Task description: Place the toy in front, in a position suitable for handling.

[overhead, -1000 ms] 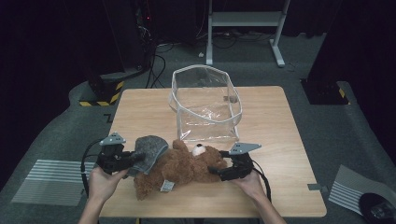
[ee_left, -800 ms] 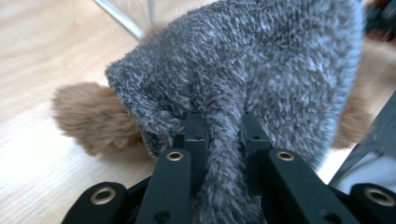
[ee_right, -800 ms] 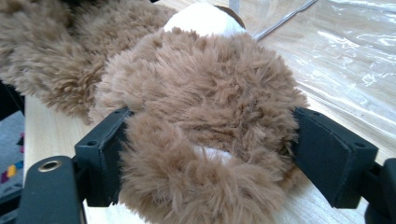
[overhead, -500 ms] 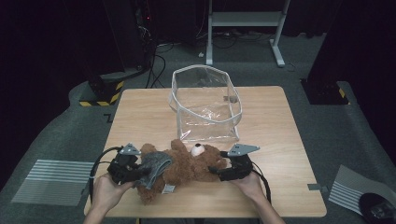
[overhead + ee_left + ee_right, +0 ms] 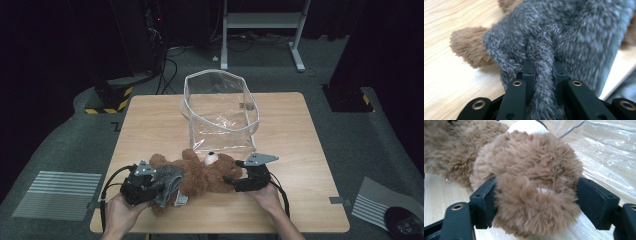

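A brown teddy bear (image 5: 205,175) lies on its back near the front edge of the wooden table (image 5: 300,150), head toward the right. A grey fuzzy garment (image 5: 169,180) covers its lower body. My left gripper (image 5: 150,186) is shut on a fold of that garment; in the left gripper view the grey fabric (image 5: 564,32) is pinched between the two black jaws of the left gripper (image 5: 541,67), with a brown leg (image 5: 466,47) beside it. My right gripper (image 5: 235,181) is shut on the bear's head end; its jaws press both sides of a brown furry lump (image 5: 531,182).
An open clear plastic bag (image 5: 220,115) stands just behind the bear at the table's middle, and its film (image 5: 609,150) lies close to my right gripper. A small white tag (image 5: 181,200) sticks out under the bear. Bare wood lies left and right of the bag.
My left gripper has moved right and toward the front edge, drawing the grey garment further over the bear's lower body. The right gripper and the bear's head have stayed put.
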### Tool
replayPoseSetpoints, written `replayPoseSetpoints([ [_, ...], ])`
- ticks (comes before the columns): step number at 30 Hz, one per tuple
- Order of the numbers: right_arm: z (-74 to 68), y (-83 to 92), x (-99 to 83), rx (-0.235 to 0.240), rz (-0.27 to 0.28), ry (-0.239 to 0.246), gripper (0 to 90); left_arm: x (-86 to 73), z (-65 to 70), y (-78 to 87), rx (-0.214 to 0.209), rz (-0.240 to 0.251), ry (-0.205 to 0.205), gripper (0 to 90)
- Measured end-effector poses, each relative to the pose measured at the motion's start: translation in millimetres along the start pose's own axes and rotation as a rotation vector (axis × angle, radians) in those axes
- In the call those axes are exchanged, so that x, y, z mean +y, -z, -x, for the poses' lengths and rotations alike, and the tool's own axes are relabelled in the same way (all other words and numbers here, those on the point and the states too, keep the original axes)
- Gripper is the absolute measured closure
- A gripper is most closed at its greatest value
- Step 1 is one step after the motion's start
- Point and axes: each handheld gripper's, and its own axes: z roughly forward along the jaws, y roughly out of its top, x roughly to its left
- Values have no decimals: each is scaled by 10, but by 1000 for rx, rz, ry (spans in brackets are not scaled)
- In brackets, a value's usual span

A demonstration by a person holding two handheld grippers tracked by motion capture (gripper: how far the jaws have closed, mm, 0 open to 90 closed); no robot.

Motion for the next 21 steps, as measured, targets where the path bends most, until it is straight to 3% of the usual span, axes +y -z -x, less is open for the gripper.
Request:
replayPoseSetpoints([
  [1, 0, 0, 0, 0, 0, 0, 234, 0, 0, 0, 0, 0, 0, 773],
  [2, 1, -1, -2, 16, -1, 5, 322, -10, -79, -31, -11, 9, 27, 773],
  [3, 1, -1, -2, 16, -1, 5, 322, -10, -79, -31, -11, 9, 27, 773],
  [6, -28, 11, 1, 23, -19, 43, 449, -79, -192, -20, -10, -3, 57, 774],
  [11, -35, 28, -16, 16, -34, 71, 497, -194, -303, 22, -1, -14, 89, 774],
  [13, -29, 24, -16, 18, -31, 71, 497, -218, -358, 49, -19, 0, 105, 774],
  [17, -24, 20, 1, 13, -32, 64, 490, -96, -400, 62, -52, 43, 102, 773],
  [18, -31, 20, 7, 10, -34, 69, 490, 21, -385, 44, -78, 64, 82, 773],
  [19, -31, 20, 7, 10, -34, 69, 490, 21, -385, 44, -78, 64, 82, 773],
  [20, -35, 23, 10, 8, -38, 75, 491, 151, -352, 1, -98, 72, 60, 773],
  [21, -35, 23, 10, 8, -38, 75, 491, 151, -352, 1, -98, 72, 60, 773],
])
